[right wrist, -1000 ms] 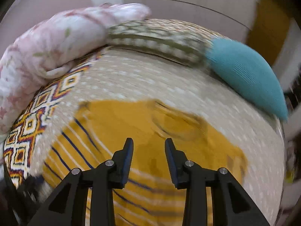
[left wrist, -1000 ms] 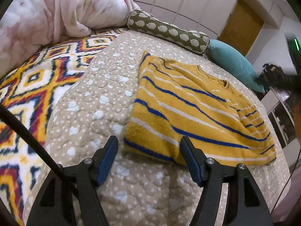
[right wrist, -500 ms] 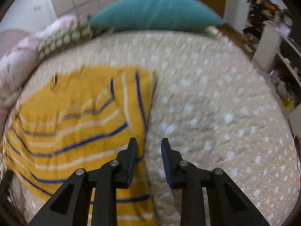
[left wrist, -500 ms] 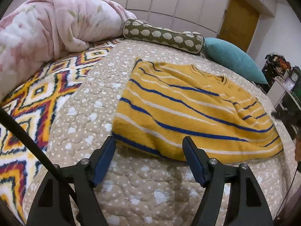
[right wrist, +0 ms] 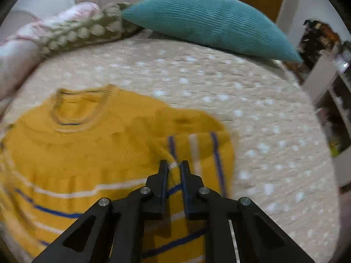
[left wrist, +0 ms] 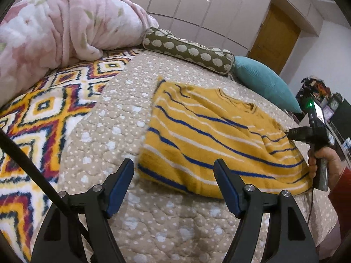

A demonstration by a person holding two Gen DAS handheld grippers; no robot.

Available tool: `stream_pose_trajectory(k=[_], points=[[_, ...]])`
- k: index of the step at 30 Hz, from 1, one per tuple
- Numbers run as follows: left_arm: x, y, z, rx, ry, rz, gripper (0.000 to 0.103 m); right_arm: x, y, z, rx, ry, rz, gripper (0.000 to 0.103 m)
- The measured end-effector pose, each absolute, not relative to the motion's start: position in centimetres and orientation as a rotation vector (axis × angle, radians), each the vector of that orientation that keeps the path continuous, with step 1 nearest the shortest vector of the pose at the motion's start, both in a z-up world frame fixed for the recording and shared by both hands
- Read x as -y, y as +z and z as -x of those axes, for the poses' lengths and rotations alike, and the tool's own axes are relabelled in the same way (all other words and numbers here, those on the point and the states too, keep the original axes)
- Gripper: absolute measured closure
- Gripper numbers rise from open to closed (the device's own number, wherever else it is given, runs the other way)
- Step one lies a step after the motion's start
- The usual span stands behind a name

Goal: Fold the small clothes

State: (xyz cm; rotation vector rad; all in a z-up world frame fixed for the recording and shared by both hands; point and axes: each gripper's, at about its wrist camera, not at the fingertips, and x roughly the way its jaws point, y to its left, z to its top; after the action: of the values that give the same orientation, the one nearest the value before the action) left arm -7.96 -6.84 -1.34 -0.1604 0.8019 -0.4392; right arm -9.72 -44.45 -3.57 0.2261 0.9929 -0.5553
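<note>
A yellow sweater (left wrist: 210, 135) with blue and white stripes lies on the beige quilted bedcover (left wrist: 114, 131). My left gripper (left wrist: 174, 179) is open, just short of the sweater's near hem, holding nothing. My right gripper (right wrist: 174, 166) is shut on a fold of the sweater (right wrist: 92, 153) near its right sleeve side. In the left wrist view the right gripper (left wrist: 294, 132) shows at the sweater's right edge, held by a hand.
A pink blanket (left wrist: 54, 26), a spotted olive bolster (left wrist: 188, 50) and a teal pillow (left wrist: 263, 83) lie at the head of the bed. A patterned fleece throw (left wrist: 39, 114) covers the left side. Cluttered shelves (right wrist: 329, 92) stand to the right.
My right gripper swung to the sweater's right side and closed on its fabric. My left gripper stayed open near the hem, drifting slightly.
</note>
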Motion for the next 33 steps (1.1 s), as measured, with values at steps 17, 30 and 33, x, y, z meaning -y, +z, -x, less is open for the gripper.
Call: stream_pose_trajectory(k=[17, 30, 33], points=[[-3.9, -2.7, 5.1, -0.872, -0.133, 0.359, 0.029, 29.2, 2.1, 14.8, -0.882, -0.237, -0.059, 0.073], [-8.2, -2.3, 5.5, -0.839, -0.093, 0.471, 0.029, 7.6, -6.3, 12.5, -0.857, 0.027, 0.515, 0.056], [-8.4, -2.3, 5.6, -0.836, -0.098, 0.481, 0.029, 5.6, -6.8, 11.3, -0.820, -0.035, 0.596, 0.056]])
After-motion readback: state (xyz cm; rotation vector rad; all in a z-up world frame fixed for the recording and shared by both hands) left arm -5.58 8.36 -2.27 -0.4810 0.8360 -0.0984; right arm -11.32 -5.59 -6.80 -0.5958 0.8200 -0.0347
